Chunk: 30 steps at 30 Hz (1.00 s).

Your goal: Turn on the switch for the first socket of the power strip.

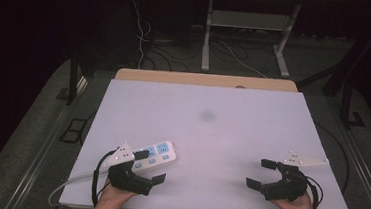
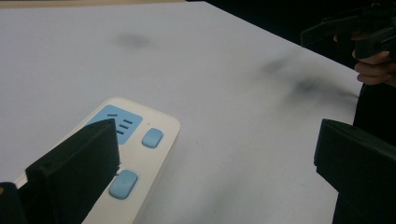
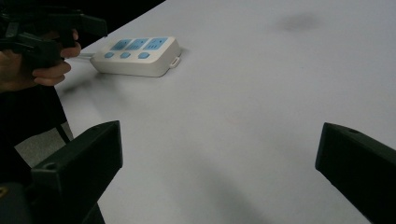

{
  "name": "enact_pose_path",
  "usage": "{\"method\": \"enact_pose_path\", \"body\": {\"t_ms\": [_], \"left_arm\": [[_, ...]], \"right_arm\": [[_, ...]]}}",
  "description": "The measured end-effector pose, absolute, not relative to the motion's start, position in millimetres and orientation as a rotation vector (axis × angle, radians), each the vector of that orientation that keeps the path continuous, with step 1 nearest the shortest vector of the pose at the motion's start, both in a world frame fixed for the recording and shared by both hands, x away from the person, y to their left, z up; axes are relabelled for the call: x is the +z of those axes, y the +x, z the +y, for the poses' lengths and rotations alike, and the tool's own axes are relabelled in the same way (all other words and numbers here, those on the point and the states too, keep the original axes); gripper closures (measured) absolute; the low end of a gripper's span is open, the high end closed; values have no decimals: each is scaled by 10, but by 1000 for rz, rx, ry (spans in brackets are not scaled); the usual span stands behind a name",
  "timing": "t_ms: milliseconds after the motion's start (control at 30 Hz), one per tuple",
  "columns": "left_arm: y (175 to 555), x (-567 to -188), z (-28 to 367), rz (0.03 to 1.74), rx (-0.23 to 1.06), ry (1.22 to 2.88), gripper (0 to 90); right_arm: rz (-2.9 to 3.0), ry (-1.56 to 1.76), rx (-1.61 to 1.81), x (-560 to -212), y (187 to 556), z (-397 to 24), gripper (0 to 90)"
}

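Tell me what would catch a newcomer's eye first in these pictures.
The white power strip with light blue sockets and buttons stands out, lying at the near left of the pale white tabletop. The black left gripper hovers open right beside it, one jaw over its blue face. The black right gripper is open too, above bare table at the near right.

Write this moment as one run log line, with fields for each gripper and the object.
left gripper: open, beside strip | right gripper: open, holds nothing | white power strip with blue buttons: flat on white table
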State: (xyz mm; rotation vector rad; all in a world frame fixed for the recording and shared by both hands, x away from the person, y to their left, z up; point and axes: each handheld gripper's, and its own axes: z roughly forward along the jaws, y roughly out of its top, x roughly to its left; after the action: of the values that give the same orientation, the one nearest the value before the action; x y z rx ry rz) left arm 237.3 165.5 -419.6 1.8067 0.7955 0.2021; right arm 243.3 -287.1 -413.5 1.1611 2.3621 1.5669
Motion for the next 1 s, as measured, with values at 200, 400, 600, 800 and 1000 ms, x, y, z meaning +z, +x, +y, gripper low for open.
{"method": "enact_pose_path", "body": {"t_ms": [200, 400, 600, 800, 1000], "left_arm": [[2373, -4190, 1670, 797, 196, 1798, 0], [2378, -4186, 1685, 800, 192, 1788, 0], [2379, -4184, 1687, 801, 187, 1782, 0], [2374, -4162, 1684, 799, 176, 1789, 0], [2356, -4113, 1701, 795, 178, 1780, 0]], "right_arm": [[2358, 1168, 1572, -4143, 2429, -2889, 2], [2361, 1171, 1565, -4152, 2434, -2890, 2], [2367, 1166, 1562, -4153, 2426, -2886, 2], [2383, 1159, 1551, -4165, 2429, -2867, 2], [2389, 1154, 1542, -4170, 2426, -2865, 3]]}}
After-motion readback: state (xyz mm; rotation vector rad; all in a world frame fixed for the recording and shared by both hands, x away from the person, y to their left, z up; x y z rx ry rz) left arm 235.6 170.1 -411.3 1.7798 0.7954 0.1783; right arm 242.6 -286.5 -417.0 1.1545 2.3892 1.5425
